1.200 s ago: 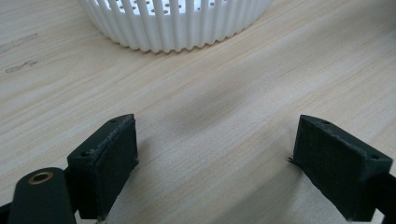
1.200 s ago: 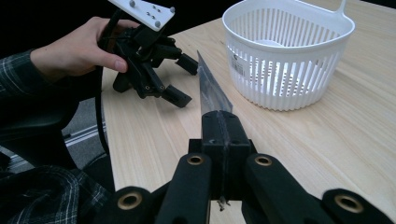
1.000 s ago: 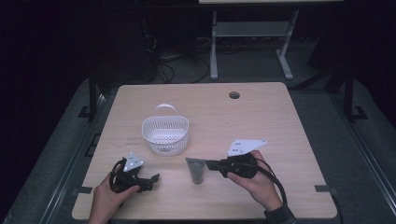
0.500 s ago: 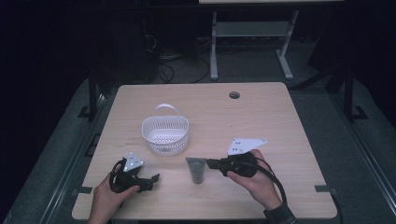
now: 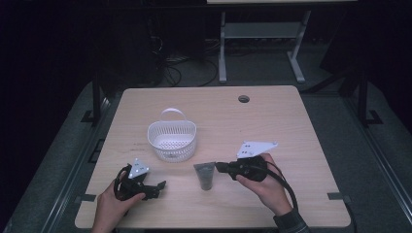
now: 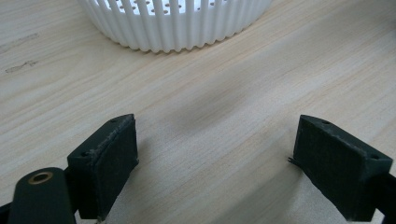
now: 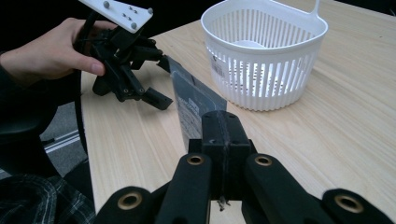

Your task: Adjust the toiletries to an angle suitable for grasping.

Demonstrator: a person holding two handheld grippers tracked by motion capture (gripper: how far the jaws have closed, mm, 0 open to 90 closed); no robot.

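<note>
Bench (image 5: 291,126): pale wood, a round cable hole (image 5: 244,99) seen toward 12 o'clock of its top.

Basket (image 5: 172,140): white, slotted wall, upright, a loop handle at its far rim. It is set left of the bench's middle, well apart from both hands; nothing can be made out inside it. In the left tongs' view it is cut off by the top edge.

Right tongs (image 5: 218,167): held level, pointed toward 9 o'clock in the high view, jaws brought fully together on the edge of a dark grey tube.

Left tongs (image 6: 215,154): jaws spread wide over bare wood, nothing between them; the basket lies toward 12 o'clock from them.

Tube (image 5: 205,175): dark grey and flat, found at 5 o'clock from the basket, between the two hands. Its print is too small to be read, and its near end is hidden behind the closed jaws in the right tongs' view.
</note>
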